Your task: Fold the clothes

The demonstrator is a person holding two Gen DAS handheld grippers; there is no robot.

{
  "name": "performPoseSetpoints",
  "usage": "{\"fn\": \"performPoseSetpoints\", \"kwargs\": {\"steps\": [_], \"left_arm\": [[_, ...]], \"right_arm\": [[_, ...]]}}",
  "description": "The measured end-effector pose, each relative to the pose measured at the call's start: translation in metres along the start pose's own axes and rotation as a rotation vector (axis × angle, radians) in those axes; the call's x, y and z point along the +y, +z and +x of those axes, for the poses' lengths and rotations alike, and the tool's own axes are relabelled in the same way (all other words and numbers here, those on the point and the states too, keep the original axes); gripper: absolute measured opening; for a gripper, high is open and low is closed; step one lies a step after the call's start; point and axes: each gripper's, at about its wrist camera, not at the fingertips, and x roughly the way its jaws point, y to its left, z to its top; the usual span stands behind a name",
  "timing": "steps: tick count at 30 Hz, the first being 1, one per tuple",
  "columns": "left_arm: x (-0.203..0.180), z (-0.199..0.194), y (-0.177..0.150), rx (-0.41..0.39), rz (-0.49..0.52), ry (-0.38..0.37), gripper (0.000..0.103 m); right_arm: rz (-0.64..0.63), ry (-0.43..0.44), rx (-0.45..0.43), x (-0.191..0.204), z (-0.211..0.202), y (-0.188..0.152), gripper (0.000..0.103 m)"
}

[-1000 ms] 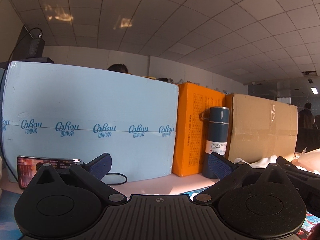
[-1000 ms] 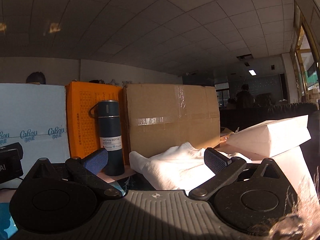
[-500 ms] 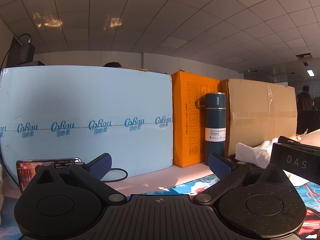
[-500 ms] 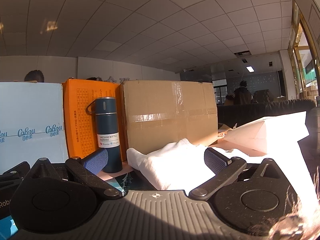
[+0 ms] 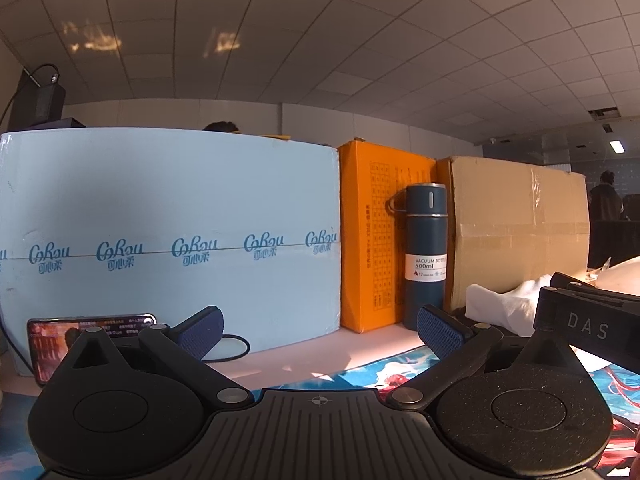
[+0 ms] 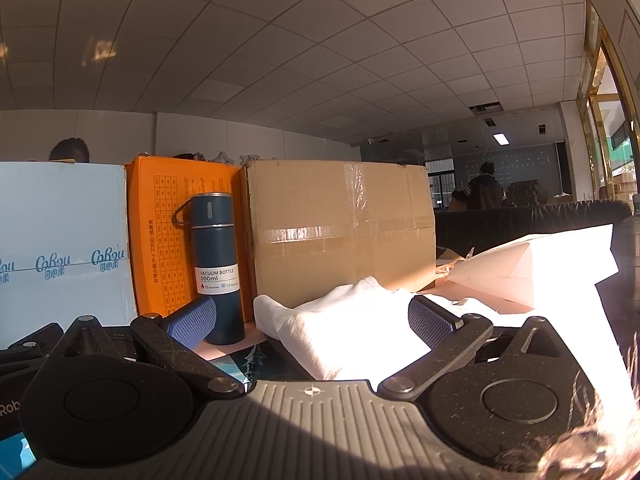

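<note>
A white garment lies bunched on the table in front of the brown carton, straight ahead of my right gripper, which is open and empty just short of it. The garment also shows at the right of the left wrist view. My left gripper is open and empty, held level over the patterned blue mat, facing the boxes. The right gripper's body shows at the right of the left wrist view.
A pale blue box, an orange box and a brown carton line the back of the table. A dark blue vacuum bottle stands before them. A phone leans at the left. White paper bags stand at right.
Both grippers have tilted and drawn back slightly, so the boxes, bottle and garment sit a little lower and farther. Both stay open and empty.
</note>
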Motion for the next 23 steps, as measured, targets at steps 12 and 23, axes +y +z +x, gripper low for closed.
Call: {"fn": "performPoseSetpoints", "kwargs": {"steps": [12, 23], "left_arm": [[-0.0009, 0.0004, 0.0005, -0.001, 0.002, 0.000, 0.103], [-0.0010, 0.0007, 0.0005, 0.000, 0.001, -0.002, 0.103]], "right_arm": [[-0.005, 0.003, 0.001, 0.0004, 0.0011, 0.0001, 0.103], [-0.006, 0.004, 0.000, 0.0003, 0.0009, -0.0006, 0.103]]}}
